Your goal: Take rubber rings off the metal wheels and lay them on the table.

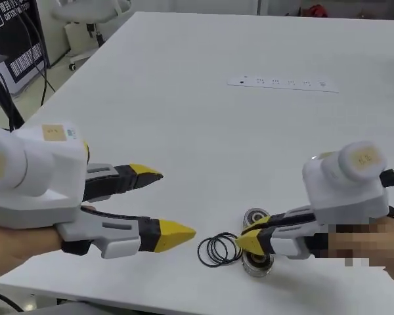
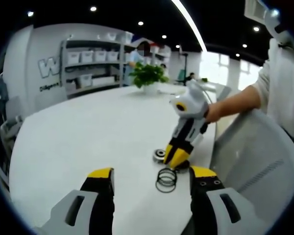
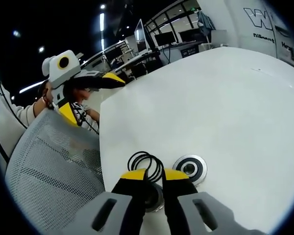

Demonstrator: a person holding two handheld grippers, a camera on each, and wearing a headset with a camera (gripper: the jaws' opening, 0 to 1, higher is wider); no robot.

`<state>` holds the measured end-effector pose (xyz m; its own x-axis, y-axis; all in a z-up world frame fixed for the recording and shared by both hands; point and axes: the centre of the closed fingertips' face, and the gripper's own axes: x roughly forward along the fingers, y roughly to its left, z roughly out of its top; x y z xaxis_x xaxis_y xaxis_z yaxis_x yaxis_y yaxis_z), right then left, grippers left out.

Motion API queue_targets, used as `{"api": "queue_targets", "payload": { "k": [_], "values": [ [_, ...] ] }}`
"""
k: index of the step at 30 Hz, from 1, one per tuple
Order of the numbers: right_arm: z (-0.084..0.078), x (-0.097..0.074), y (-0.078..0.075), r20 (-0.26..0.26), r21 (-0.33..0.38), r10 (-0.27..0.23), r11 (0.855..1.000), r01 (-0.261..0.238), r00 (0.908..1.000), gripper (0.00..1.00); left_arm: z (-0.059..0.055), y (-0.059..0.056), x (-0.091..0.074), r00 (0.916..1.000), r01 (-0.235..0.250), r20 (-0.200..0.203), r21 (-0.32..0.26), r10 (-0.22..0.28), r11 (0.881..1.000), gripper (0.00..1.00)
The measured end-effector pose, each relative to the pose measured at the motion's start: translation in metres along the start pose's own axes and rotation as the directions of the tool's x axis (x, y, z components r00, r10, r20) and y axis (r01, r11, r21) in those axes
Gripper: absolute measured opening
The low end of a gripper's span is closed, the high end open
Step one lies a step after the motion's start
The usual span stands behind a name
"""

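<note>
Table (image 1: 203, 131): white top, matt, smooth, faint sheen.
Rubber rings (image 1: 218, 250): thin black rubber, dull.
Clamped wheel (image 1: 257, 266), just beside rings, between tips of my right gripper (image 3: 155, 175): bare metal, bright.
Free wheel (image 3: 190, 168), also just beside rings: polished metal rim, glossy, darker hub.
My left gripper (image 1: 174, 203) and right gripper: white plastic shells, smooth, satin; jaws black with yellow tips, matt plastic.
Power strip (image 1: 282, 83), well beyond rings: white plastic, smooth.
Chair back (image 3: 49, 166), off table edge near rings: grey mesh cloth, open weave, rough.
</note>
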<state>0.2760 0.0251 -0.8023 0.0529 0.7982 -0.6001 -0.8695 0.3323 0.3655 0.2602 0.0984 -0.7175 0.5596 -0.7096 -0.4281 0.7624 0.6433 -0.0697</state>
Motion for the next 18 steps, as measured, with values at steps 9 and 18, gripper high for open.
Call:
{"api": "queue_targets", "payload": {
  "k": [9,18],
  "values": [
    [0.005,-0.006,-0.001,0.033,0.006,-0.007,1.000,0.007,0.9994,0.08,0.000,0.001,-0.001,1.0000,-0.006,0.001,-0.003,0.006,1.000,0.63],
    [0.020,-0.021,-0.004,0.094,0.013,-0.026,1.000,0.024,0.9952,0.10,0.000,0.002,-0.004,0.9999,-0.011,0.002,-0.007,0.011,1.000,0.64]
  ]
}}
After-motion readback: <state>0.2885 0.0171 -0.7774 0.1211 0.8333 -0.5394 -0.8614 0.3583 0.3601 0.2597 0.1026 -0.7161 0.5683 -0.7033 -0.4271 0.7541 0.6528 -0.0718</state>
